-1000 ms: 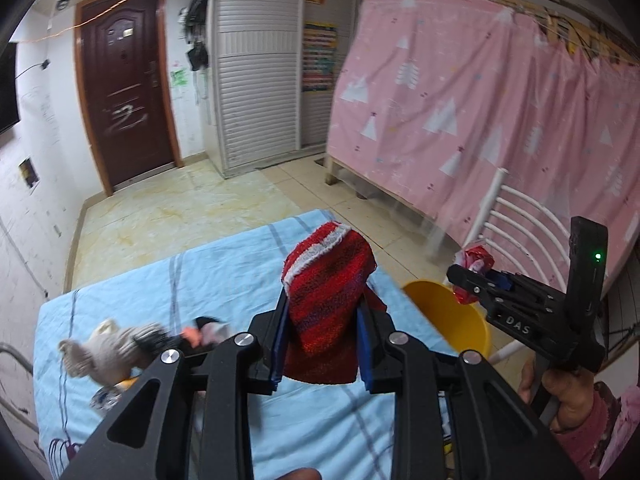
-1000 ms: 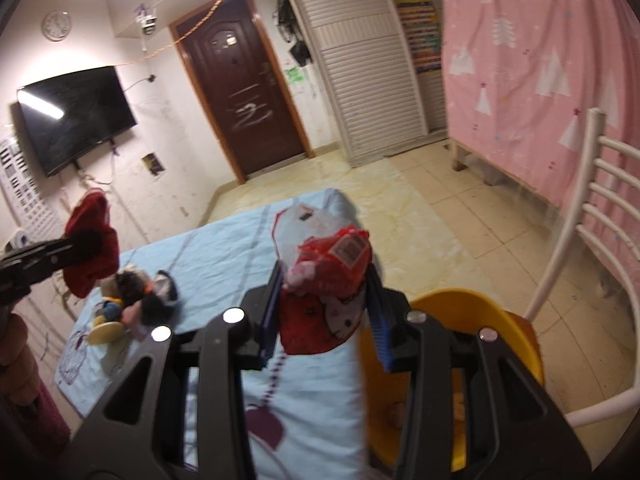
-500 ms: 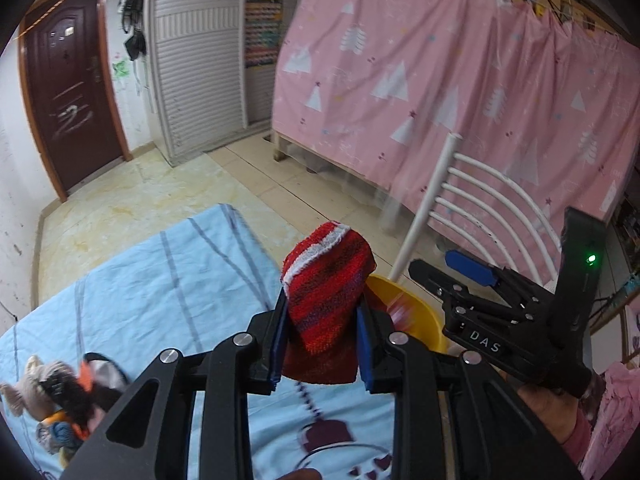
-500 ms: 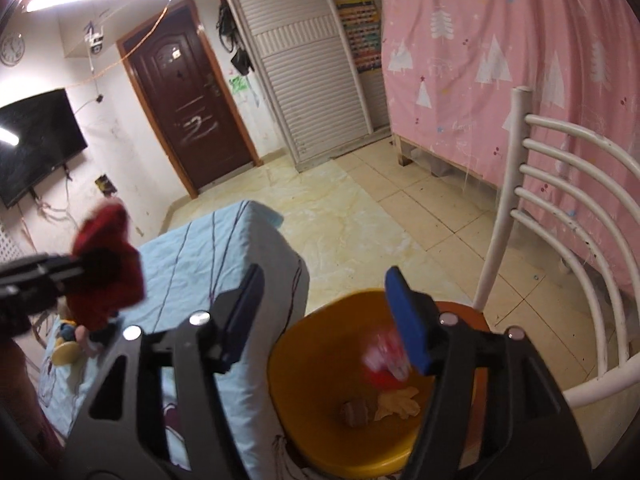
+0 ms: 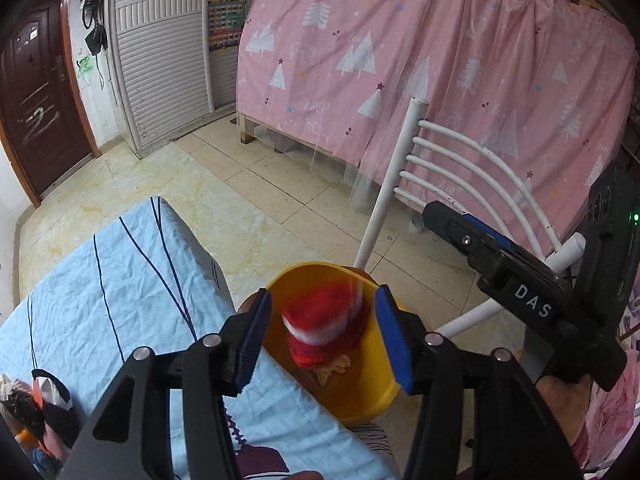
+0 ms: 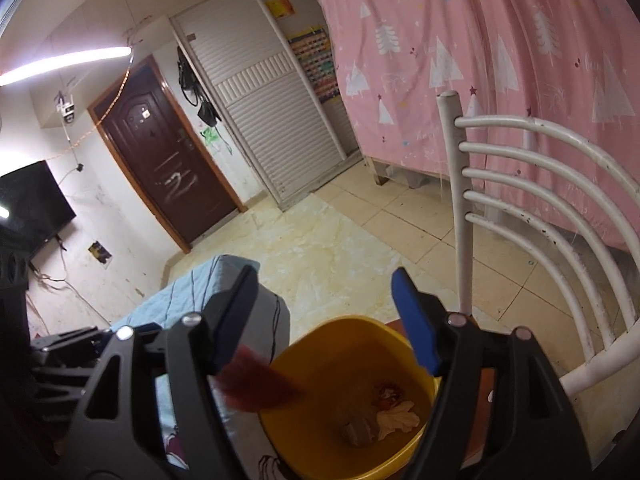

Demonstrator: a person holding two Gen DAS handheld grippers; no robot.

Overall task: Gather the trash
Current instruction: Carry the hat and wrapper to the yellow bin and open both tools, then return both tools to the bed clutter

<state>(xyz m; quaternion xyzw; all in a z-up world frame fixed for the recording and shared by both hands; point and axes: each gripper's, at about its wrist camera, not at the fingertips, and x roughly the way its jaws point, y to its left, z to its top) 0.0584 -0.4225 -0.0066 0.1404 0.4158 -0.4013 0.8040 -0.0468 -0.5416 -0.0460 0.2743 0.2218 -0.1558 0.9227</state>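
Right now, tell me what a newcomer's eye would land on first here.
The blurred red-and-white knitted piece dropping between the left gripper's opening jaws into the yellow bin, which stands on the white chair beside the blue-sheeted table. Behind, a big pink tree-print curtain fills the right side.

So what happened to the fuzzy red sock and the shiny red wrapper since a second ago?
Both were let go. The left gripper swung from over the bed to the yellow basin; its jaws are opening and the red striped sock is dropping in, blurred. The right gripper, jaws opening and empty, dropped the red wrapper into the basin. The white chair stayed put.
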